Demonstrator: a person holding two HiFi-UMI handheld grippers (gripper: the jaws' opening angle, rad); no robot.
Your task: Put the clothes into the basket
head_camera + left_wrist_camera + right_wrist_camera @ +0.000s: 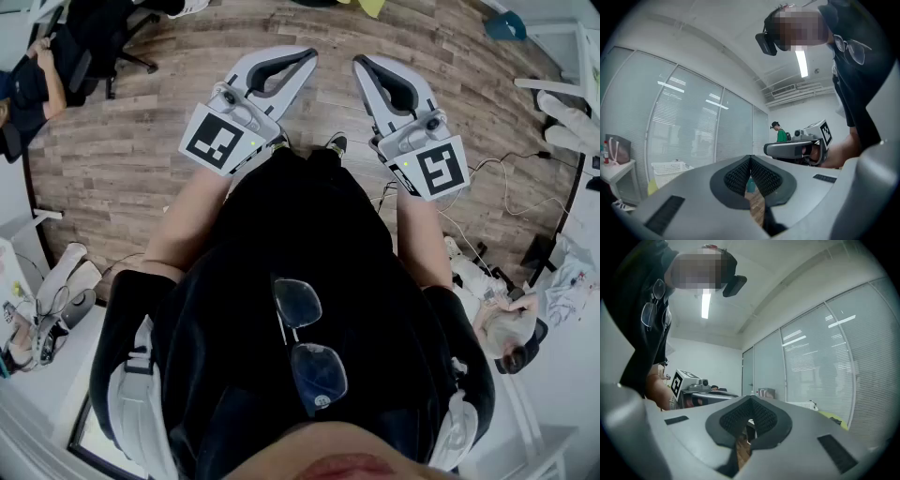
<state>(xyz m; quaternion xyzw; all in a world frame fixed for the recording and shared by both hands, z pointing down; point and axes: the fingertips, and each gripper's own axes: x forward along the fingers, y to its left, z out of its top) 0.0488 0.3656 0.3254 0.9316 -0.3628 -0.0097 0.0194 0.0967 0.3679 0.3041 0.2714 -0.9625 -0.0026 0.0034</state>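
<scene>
Head view: both grippers are held level over the wooden floor (141, 141), and neither holds anything.
The left gripper (298, 58) and right gripper (364, 64) sit side by side in the upper middle of the frame, each with its jaws together and empty. The white basket (669, 168) shows at the lower left of the left gripper view, against the glass wall (689, 126). A yellow-green item (652, 187) lies just beside it, too small to identify.

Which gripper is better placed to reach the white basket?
The left gripper, probably: the white basket shows a bit larger in its view than from the right gripper. Both hold level with jaws shut and empty.
</scene>
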